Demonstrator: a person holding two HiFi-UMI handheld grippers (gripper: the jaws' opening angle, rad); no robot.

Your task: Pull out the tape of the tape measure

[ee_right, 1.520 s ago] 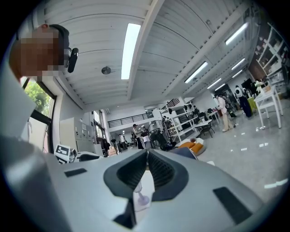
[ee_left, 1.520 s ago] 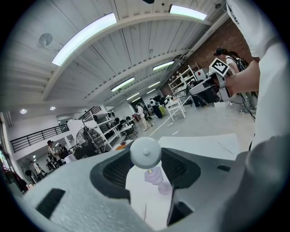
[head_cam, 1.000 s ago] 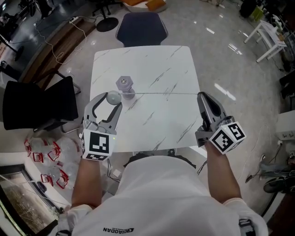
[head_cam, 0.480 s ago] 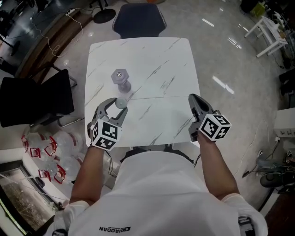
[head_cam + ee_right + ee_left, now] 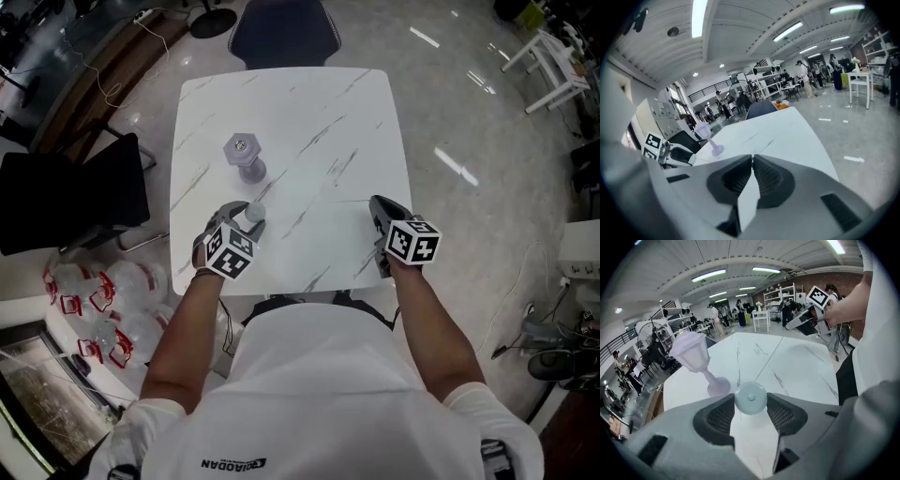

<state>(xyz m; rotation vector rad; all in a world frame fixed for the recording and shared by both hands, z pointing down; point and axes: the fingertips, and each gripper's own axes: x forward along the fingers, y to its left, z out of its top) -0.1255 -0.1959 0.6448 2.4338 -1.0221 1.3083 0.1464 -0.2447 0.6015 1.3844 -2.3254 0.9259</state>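
A small round pale tape measure (image 5: 254, 214) (image 5: 750, 398) sits between the pads of my left gripper (image 5: 246, 213) (image 5: 750, 404), which is shut on it just over the white marble table (image 5: 309, 112). Its thin tape (image 5: 319, 201) runs taut to the right, low over the table. It ends at my right gripper (image 5: 375, 202) (image 5: 752, 159), whose jaws are pressed together on the tape's end; the end itself is hidden between the pads. The right gripper (image 5: 806, 319) also shows in the left gripper view, across the table.
A pale purple lantern-shaped ornament (image 5: 244, 155) (image 5: 696, 352) (image 5: 704, 129) stands on the table just beyond the left gripper. A dark blue chair (image 5: 281, 33) is at the far edge, a black chair (image 5: 70, 202) at the left, and several water bottles (image 5: 103, 291) lie on the floor.
Both grippers have come down toward the table and nearer to the person, each tipping further downward. The grips and the stretched tape are unchanged.
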